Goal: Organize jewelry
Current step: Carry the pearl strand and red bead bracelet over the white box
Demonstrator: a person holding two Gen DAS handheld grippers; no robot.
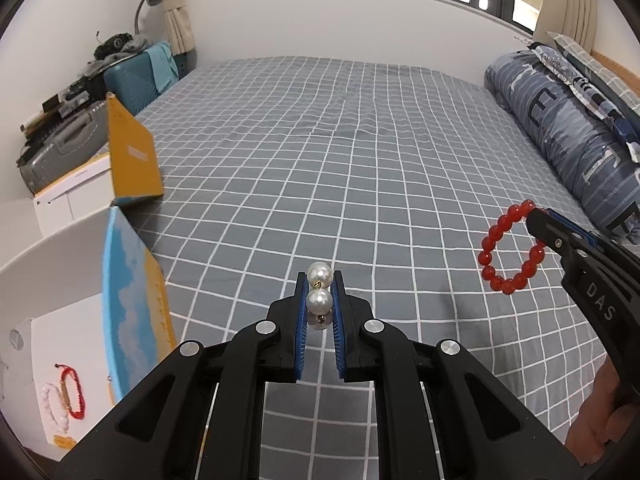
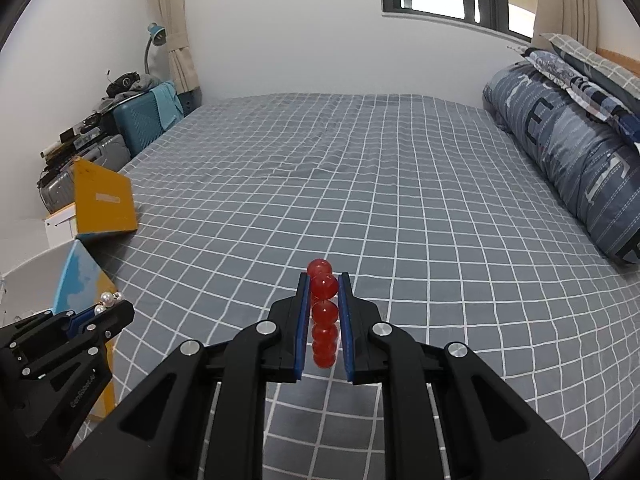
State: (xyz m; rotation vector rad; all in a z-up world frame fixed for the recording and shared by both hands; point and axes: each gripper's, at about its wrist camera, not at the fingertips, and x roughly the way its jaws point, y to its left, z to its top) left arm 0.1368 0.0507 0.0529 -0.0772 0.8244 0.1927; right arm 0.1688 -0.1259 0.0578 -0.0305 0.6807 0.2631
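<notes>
My left gripper [image 1: 320, 280] is shut on a pearl bracelet [image 1: 319, 300], whose white beads stand edge-on between the blue pads above the checked bed. My right gripper [image 2: 323, 280] is shut on a red bead bracelet [image 2: 323, 312], also edge-on. In the left wrist view the red bead bracelet [image 1: 510, 246] hangs as a full ring from the right gripper [image 1: 534, 214] at the right. In the right wrist view the left gripper [image 2: 114, 306] shows at lower left with pearls [image 2: 107, 301] at its tip. An open white box [image 1: 60, 320] at lower left holds several bracelets [image 1: 64, 400].
The grey checked bed [image 1: 340, 160] spreads ahead. The box's yellow and blue flaps [image 1: 132, 152] stand at the bed's left edge. A rolled blue quilt [image 1: 572, 132] and pillows lie along the right. Suitcases [image 1: 132, 80] and clutter stand at far left. A hand [image 1: 596, 420] grips the right tool.
</notes>
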